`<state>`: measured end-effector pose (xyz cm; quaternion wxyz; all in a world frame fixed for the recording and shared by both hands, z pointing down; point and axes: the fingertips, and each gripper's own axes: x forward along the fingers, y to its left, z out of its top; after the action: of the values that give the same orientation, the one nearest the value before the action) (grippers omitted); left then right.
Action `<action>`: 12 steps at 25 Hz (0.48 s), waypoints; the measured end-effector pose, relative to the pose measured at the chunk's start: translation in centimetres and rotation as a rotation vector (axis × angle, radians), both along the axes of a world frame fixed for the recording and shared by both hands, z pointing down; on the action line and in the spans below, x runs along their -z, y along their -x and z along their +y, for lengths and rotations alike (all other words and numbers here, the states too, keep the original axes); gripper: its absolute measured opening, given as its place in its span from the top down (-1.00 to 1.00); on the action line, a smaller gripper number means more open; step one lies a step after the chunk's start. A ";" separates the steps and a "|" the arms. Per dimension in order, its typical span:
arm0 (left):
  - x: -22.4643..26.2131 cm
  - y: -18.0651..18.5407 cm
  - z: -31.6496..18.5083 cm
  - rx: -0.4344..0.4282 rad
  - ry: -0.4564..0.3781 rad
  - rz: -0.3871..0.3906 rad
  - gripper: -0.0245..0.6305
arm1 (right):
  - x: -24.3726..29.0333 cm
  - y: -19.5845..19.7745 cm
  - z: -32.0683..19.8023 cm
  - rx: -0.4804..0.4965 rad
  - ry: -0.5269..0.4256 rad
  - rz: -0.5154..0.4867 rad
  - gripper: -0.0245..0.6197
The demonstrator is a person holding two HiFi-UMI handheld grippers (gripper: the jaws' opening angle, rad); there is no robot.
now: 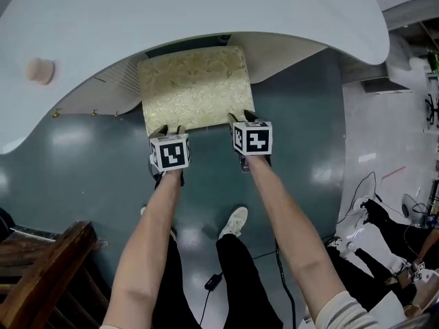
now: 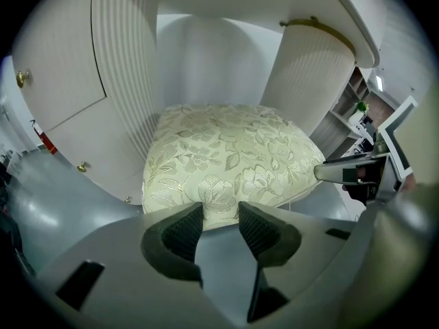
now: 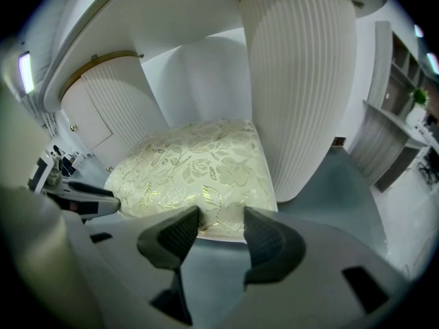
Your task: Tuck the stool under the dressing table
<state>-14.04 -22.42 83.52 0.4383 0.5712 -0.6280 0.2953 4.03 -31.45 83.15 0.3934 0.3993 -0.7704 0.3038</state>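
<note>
Stool [image 1: 195,88] with a cream, leaf-patterned cushion stands on the grey-green floor [image 1: 82,177], its far edge just under the rim of the white dressing table [image 1: 206,12] and most of the seat sticking out on the near side. In the gripper views it sits in the knee gap between two white fluted pedestals, the left pedestal [image 2: 123,67] and the right pedestal [image 3: 298,81], with the tabletop overhanging above. The left gripper [image 1: 171,129] is at the near left corner of the cushion and the right gripper [image 1: 240,117] is at the near right corner. Each has its jaws apart, the tips at the cushion's near edge and nothing clamped between them. Whether the tips press on the fabric or stop just short of it cannot be told. A small pink round object [image 1: 40,70] lies on the tabletop at the far left. The person's white shoe [image 1: 234,221] is on the floor near the stool, and dark wooden furniture [image 1: 41,266] fills the near left corner.
</note>
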 end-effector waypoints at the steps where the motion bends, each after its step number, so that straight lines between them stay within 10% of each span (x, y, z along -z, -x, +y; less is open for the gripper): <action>1: -0.1 0.1 -0.2 0.001 0.001 -0.003 0.44 | 0.0 0.1 -0.2 0.002 0.002 0.000 0.29; 12: 0.0 1.6 -1.1 0.008 -0.011 -0.034 0.44 | 0.0 1.3 -0.8 0.005 -0.007 -0.020 0.29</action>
<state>-15.66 -23.57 83.53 0.4257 0.5661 -0.6391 0.2999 2.73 -32.30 83.17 0.3849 0.3956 -0.7764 0.3042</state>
